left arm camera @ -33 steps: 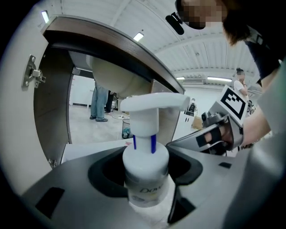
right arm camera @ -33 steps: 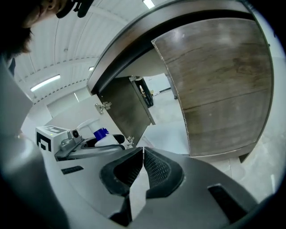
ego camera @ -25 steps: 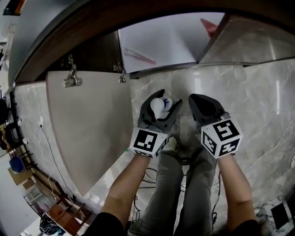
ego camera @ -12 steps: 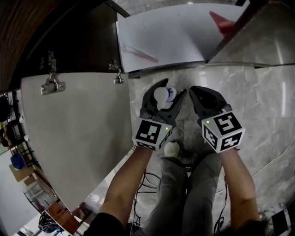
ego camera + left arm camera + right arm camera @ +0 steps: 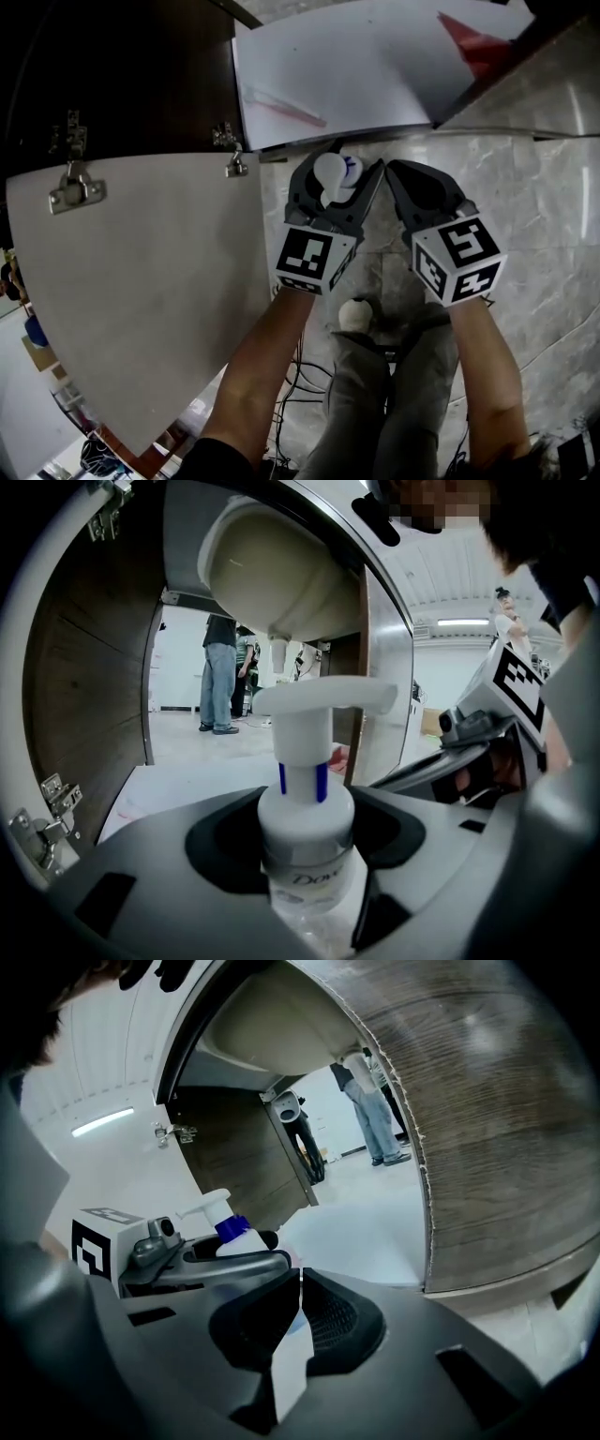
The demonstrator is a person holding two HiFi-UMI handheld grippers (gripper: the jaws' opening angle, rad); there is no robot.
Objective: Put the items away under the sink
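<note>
A white pump bottle [image 5: 330,174] with a blue collar stands upright between the jaws of my left gripper [image 5: 343,171], which is shut on its body; in the left gripper view the bottle [image 5: 307,761] fills the middle. Beside it on the right, my right gripper [image 5: 400,176] is shut, its pads [image 5: 323,1312] nearly touching with nothing between them. Both grippers hover at the front edge of the open under-sink cabinet, whose white floor [image 5: 366,80] lies just beyond. The sink basin's underside [image 5: 281,574] hangs above the opening.
The open left door [image 5: 141,291] with metal hinges [image 5: 73,187] stands to the left; the right door [image 5: 487,1138] is close on the right. A pink streak [image 5: 286,105] and a red thing [image 5: 478,42] lie on the cabinet floor. People's legs [image 5: 220,682] show behind the cabinet.
Both grippers have sunk and come closer to the cabinet's front edge, side by side. The bottle stays held in the left jaws; the right jaws stay together.
</note>
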